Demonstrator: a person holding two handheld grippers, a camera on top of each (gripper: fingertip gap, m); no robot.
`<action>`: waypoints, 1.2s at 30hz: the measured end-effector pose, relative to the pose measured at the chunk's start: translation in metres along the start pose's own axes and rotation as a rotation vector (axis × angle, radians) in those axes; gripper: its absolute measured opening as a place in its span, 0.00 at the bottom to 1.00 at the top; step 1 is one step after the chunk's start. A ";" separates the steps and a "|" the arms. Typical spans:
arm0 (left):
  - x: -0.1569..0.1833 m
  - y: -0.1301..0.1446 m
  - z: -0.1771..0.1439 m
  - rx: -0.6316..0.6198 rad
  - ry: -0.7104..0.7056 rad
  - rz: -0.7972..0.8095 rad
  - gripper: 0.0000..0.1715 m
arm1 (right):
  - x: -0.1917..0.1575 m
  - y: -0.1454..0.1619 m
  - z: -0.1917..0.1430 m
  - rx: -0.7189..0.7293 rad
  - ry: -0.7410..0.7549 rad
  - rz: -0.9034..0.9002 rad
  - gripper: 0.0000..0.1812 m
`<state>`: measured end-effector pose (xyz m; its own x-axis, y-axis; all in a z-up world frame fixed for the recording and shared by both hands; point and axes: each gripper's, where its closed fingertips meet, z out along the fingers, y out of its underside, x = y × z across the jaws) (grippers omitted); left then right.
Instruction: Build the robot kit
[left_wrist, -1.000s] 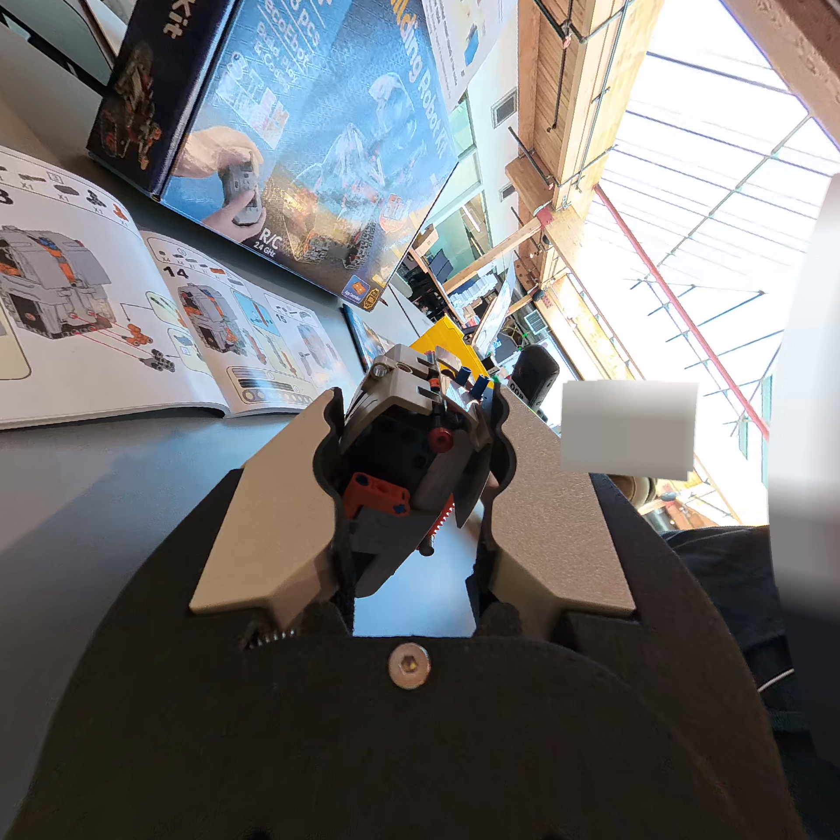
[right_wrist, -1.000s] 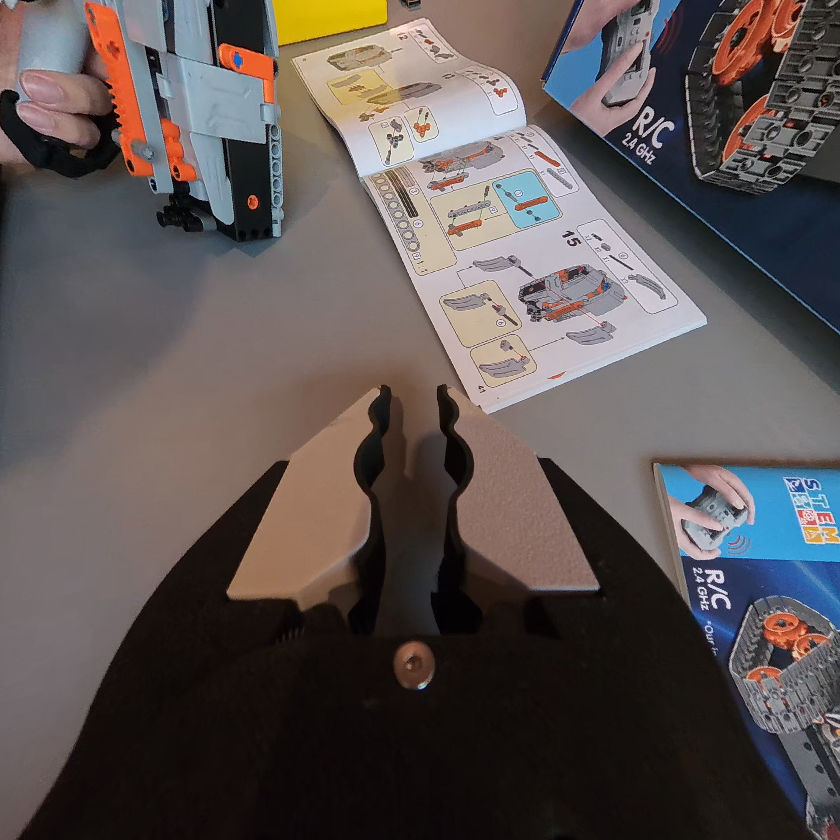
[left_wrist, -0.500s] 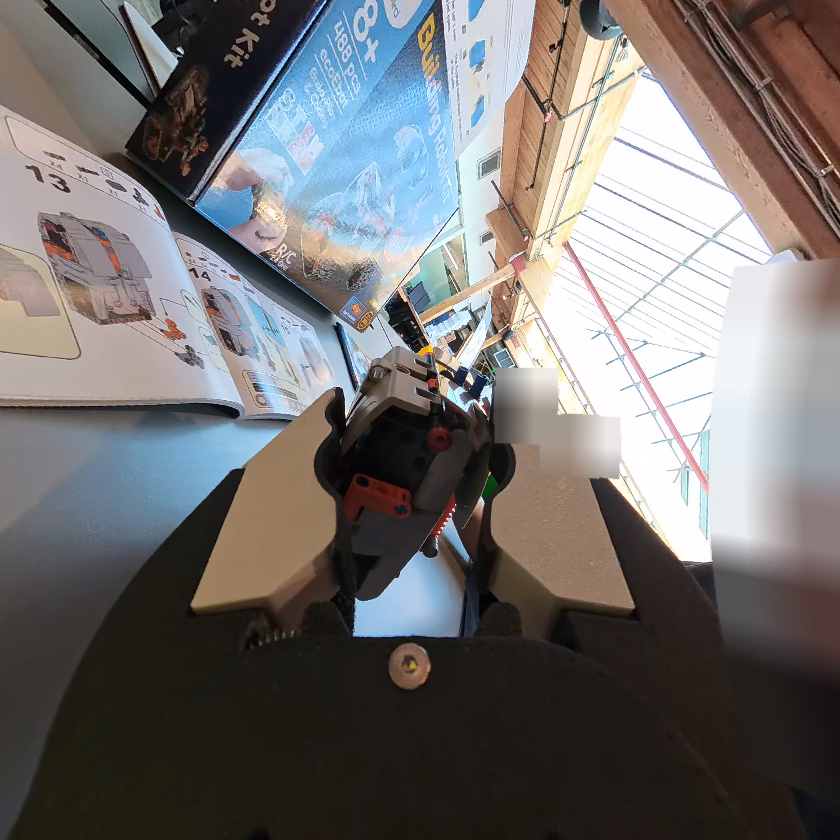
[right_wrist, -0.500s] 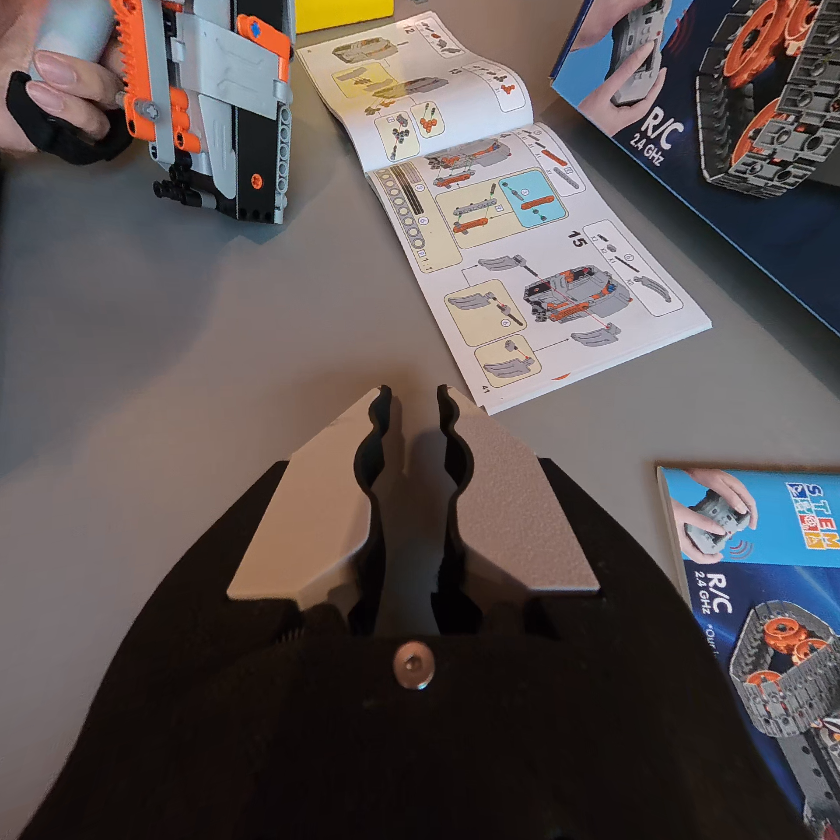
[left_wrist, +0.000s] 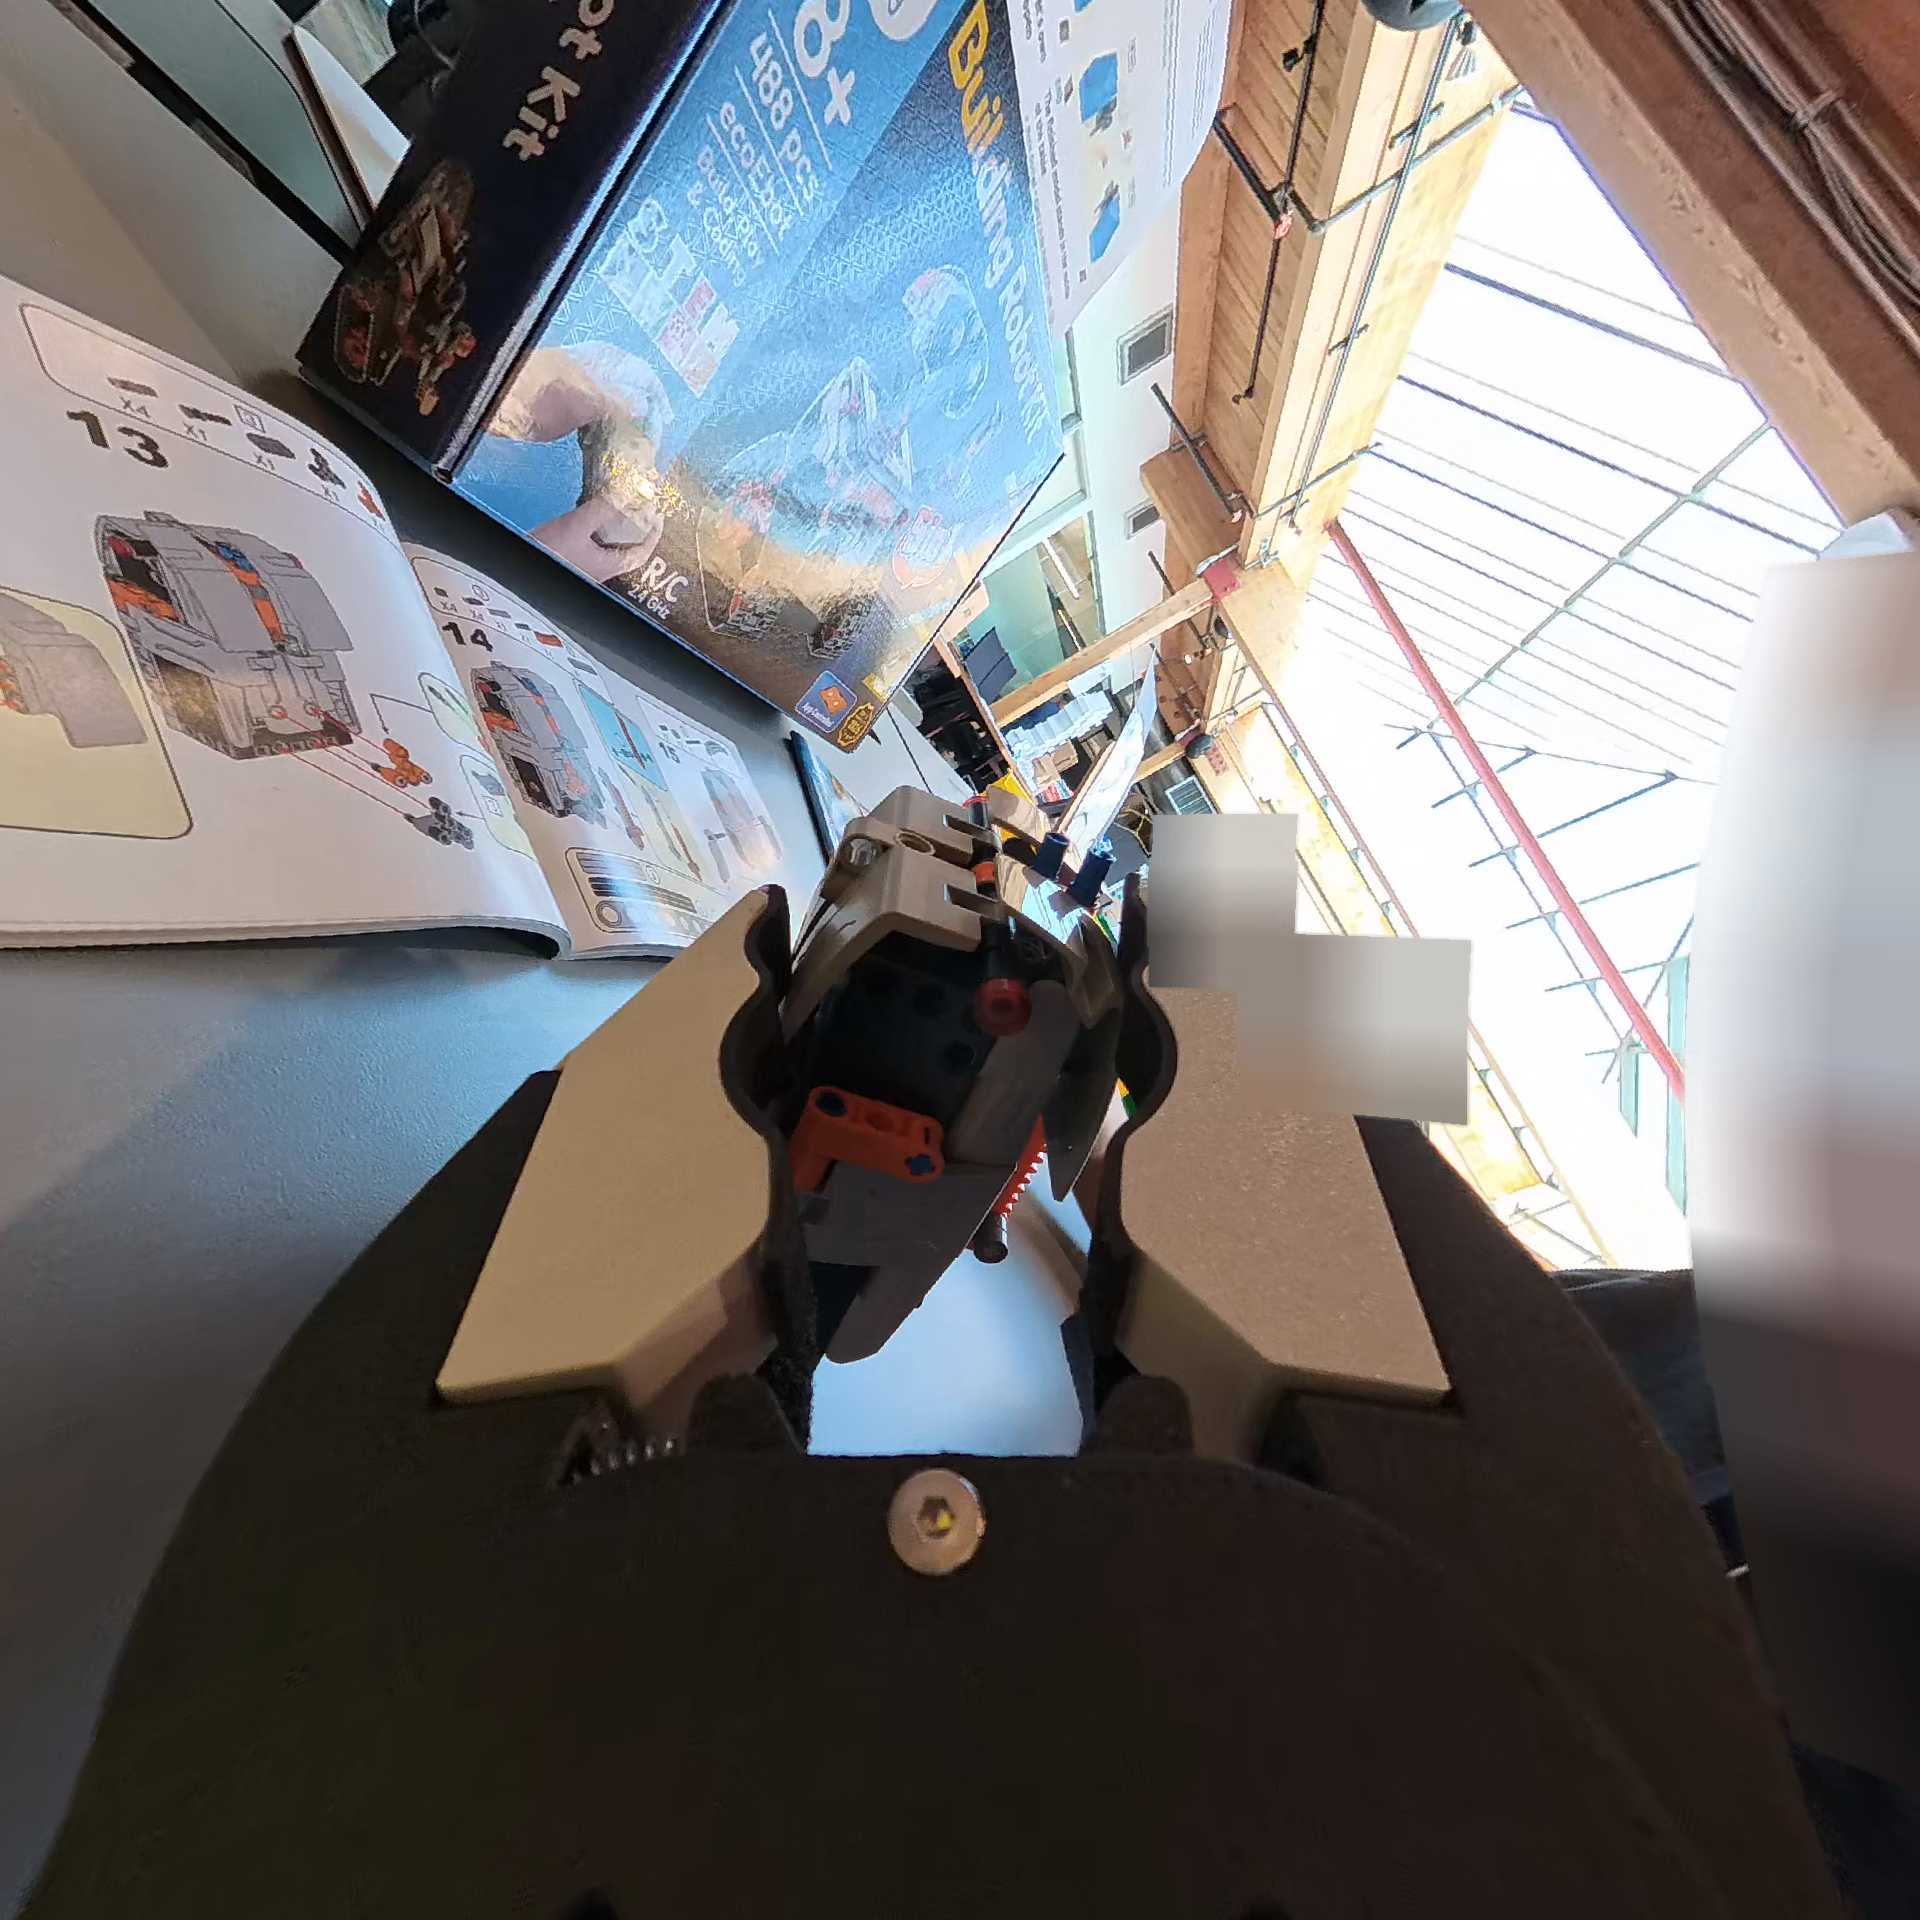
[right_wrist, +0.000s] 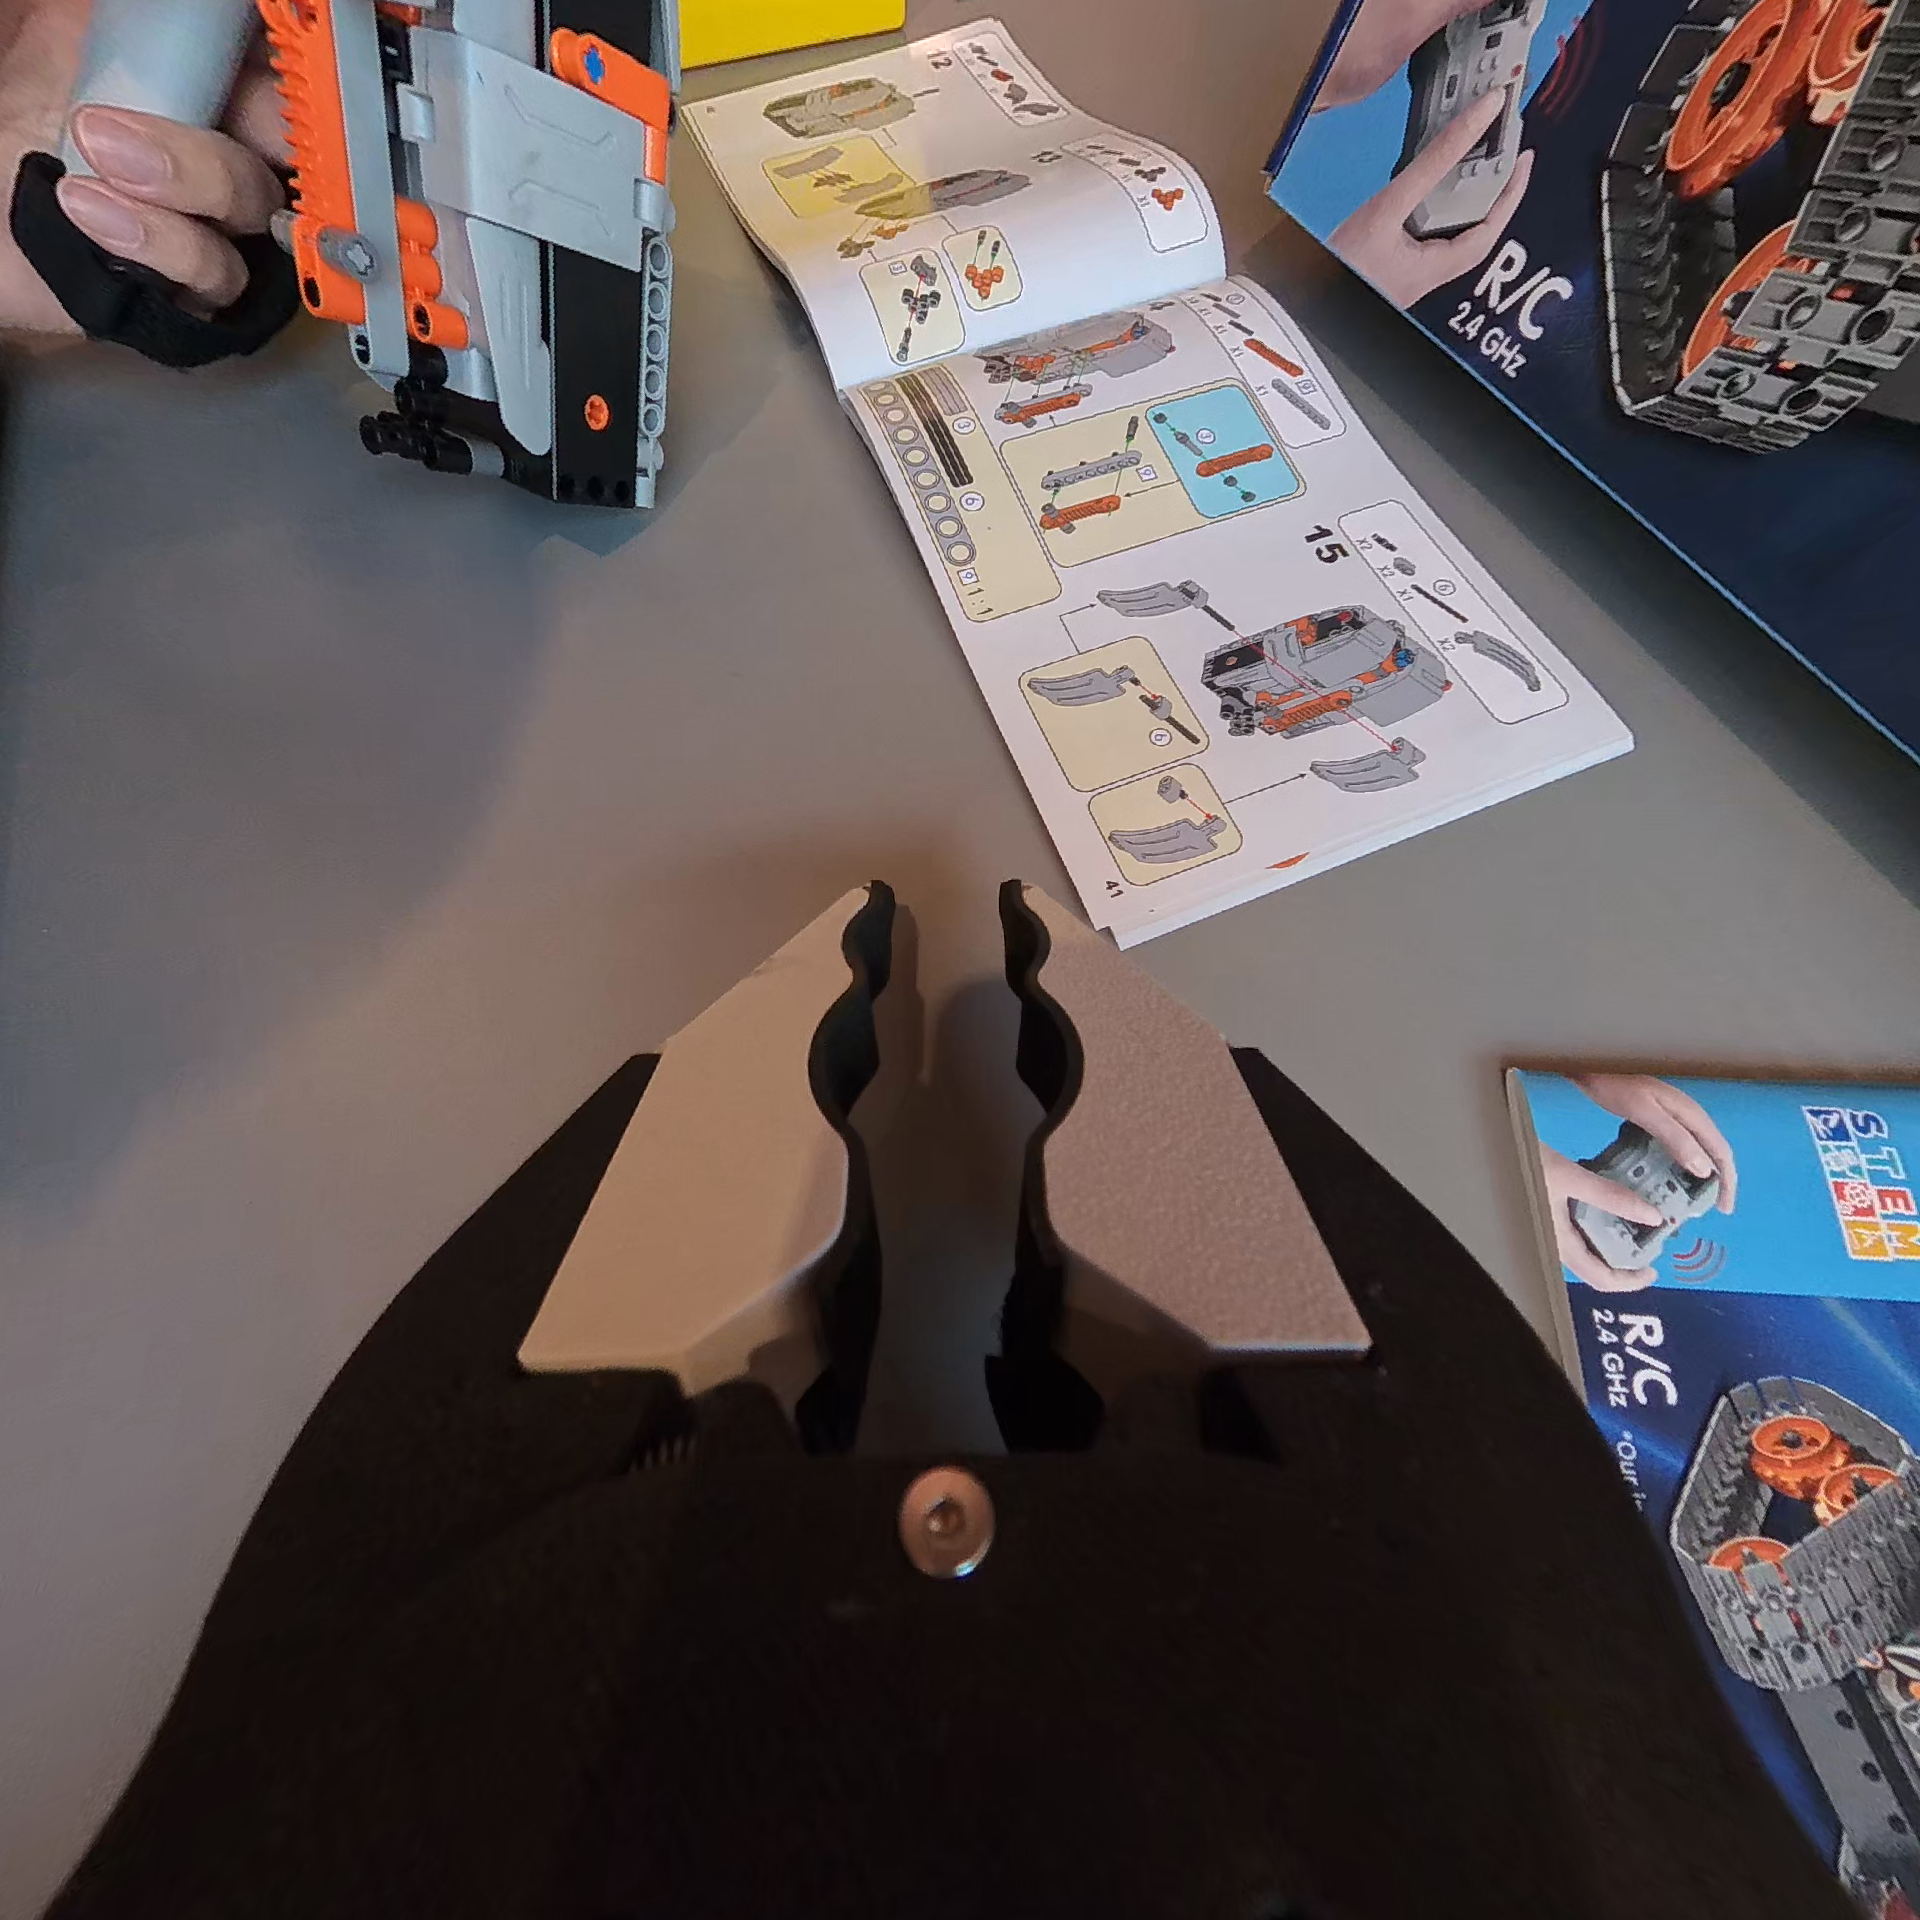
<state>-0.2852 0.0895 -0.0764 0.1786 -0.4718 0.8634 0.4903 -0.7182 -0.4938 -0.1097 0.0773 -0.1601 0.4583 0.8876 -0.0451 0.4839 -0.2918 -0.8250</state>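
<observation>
My left gripper (left_wrist: 951, 914) is shut on a brick-built model (left_wrist: 914, 1049) of grey, black and orange parts. It holds the model off the grey table (right_wrist: 416, 831), tilted up toward the ceiling. In the right wrist view the same model (right_wrist: 499, 239) stands on end at the upper left, with a person's hand (right_wrist: 135, 197) beside it. My right gripper (right_wrist: 945, 904) is empty above the bare table. Its jaws stand a narrow gap apart. The near corner of an open instruction booklet (right_wrist: 1195, 540) lies just right of its tips.
The booklet also shows left of the model in the left wrist view (left_wrist: 260, 727). A large blue kit box (right_wrist: 1662, 260) stands at the back right, and shows in the left wrist view (left_wrist: 779, 364). A blue leaflet (right_wrist: 1745, 1351) lies at the right edge. A yellow object (right_wrist: 790, 26) sits at the far edge. The gap from one gripper's tips to the other's is roughly 20 cm.
The left gripper has tilted and shifted with the model, so the model sits a little further right in the right wrist view. The right gripper has stayed in place with the same gap.
</observation>
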 end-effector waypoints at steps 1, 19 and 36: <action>0.000 0.000 0.000 0.001 0.000 0.000 0.36 | 0.000 0.000 0.000 0.000 0.000 0.000 0.11; -0.002 -0.002 -0.001 0.009 -0.020 0.011 0.35 | -0.001 0.001 0.000 -0.006 -0.004 -0.005 0.11; -0.003 -0.002 -0.002 0.011 -0.030 0.018 0.35 | -0.001 0.002 0.001 -0.013 -0.005 -0.008 0.11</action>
<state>-0.2884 0.0917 -0.0781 0.2132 -0.4690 0.8571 0.4963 -0.7036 -0.5085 -0.1103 0.0761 -0.1619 0.4509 0.8916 -0.0412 0.4973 -0.2893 -0.8180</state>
